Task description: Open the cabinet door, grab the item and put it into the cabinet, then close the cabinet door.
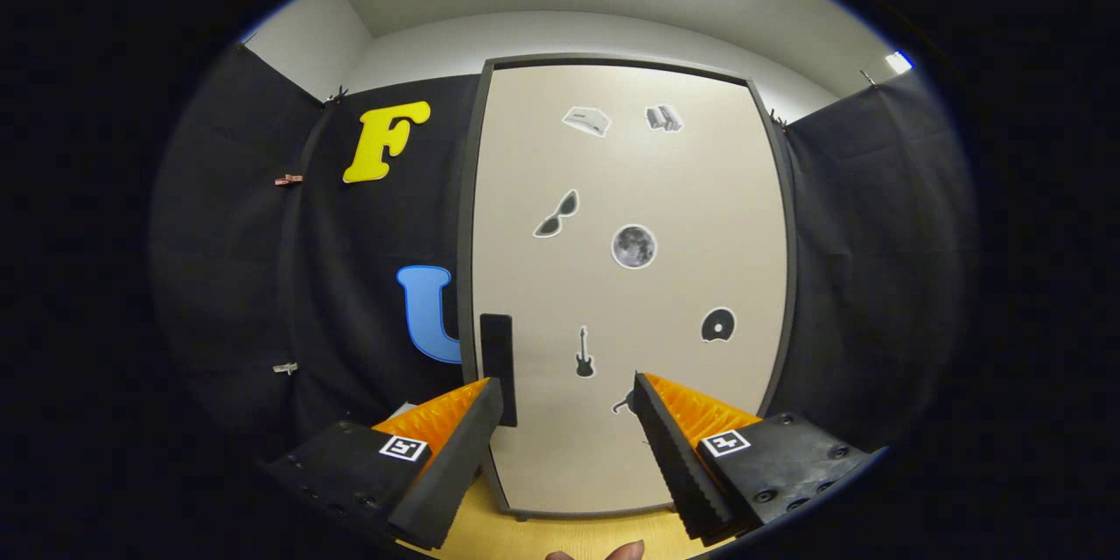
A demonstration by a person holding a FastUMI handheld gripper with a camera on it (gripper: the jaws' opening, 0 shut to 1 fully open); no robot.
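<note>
Fingertips of a hand (612, 552) peek in nearest, on the pale wood table (569, 534). The claw (569, 398) is spread wide, holding nothing, aimed at the cabinet door (630, 280), which stands shut just beyond. Its dark handle (497, 367) sits by the left finger's tip. Best play, I'd say: slide left, bracket that handle squarely, then pull along the door's arc. The item to stow can't be made out; the inside is hidden.
</note>
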